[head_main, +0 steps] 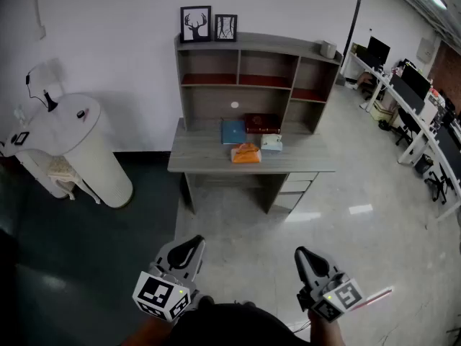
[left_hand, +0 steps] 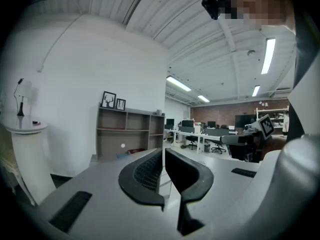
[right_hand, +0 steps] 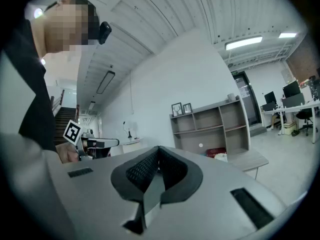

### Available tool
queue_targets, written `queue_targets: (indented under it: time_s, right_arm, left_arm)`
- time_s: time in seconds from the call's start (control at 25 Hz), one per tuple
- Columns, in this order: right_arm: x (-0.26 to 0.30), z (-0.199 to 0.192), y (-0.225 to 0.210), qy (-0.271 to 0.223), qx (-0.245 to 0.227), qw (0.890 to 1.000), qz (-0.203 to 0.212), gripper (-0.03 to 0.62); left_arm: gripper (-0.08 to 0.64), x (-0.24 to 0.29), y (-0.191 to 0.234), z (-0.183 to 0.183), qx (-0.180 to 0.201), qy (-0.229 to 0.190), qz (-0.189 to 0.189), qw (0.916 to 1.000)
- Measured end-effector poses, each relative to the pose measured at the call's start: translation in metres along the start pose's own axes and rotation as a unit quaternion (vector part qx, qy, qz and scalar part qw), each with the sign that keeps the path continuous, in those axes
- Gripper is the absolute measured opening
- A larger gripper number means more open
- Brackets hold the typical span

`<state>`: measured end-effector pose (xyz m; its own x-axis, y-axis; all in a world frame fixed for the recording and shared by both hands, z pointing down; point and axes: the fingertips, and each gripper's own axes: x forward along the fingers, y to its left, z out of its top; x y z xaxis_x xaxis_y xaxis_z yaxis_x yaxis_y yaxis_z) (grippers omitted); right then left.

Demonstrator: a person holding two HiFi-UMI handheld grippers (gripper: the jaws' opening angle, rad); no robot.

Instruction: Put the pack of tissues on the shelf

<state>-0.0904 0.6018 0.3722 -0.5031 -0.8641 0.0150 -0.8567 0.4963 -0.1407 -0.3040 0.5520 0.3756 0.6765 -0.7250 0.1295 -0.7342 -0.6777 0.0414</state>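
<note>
A grey desk (head_main: 209,161) with a shelf unit (head_main: 252,74) stands against the white wall, well ahead of me. On the desktop lie a blue book (head_main: 233,131), a dark red box (head_main: 262,123), an orange pack (head_main: 245,153) and a pale soft pack (head_main: 271,143) that looks like tissues. My left gripper (head_main: 194,244) and right gripper (head_main: 301,254) hover low near my body, far short of the desk. Both are shut with nothing between the jaws. The shelf unit (left_hand: 131,131) shows small past the left gripper (left_hand: 164,153). The right gripper (right_hand: 158,153) also faces the shelf unit (right_hand: 215,129).
A white rounded stand (head_main: 68,146) with a lamp stands at the left wall. Two framed pictures (head_main: 207,24) top the shelf unit. Office desks with monitors and chairs (head_main: 418,114) line the right side. A dark floor area (head_main: 86,244) lies to my left, pale floor ahead.
</note>
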Motion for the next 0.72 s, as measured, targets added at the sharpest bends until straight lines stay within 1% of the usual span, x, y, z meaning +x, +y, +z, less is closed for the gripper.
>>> queue_targets:
  time_s: [0.24,0.44,0.72]
  right_arm:
    - [-0.005,0.004,-0.005,-0.007,0.0,1.0,0.004,0.017]
    - [-0.019,0.003,-0.016,-0.004,0.003,1.0,0.011,0.017]
    - [-0.046,0.001,-0.043,-0.015,0.038,0.999,0.021,0.02]
  left_arm:
    - [0.029,0.002,-0.007,0.002,-0.002,0.002,0.005,1.0]
    - [0.029,0.01,-0.023,0.001,-0.001,0.003,0.007,1.0]
    - [0.028,0.027,-0.057,-0.003,-0.006,0.01,0.019,0.9998]
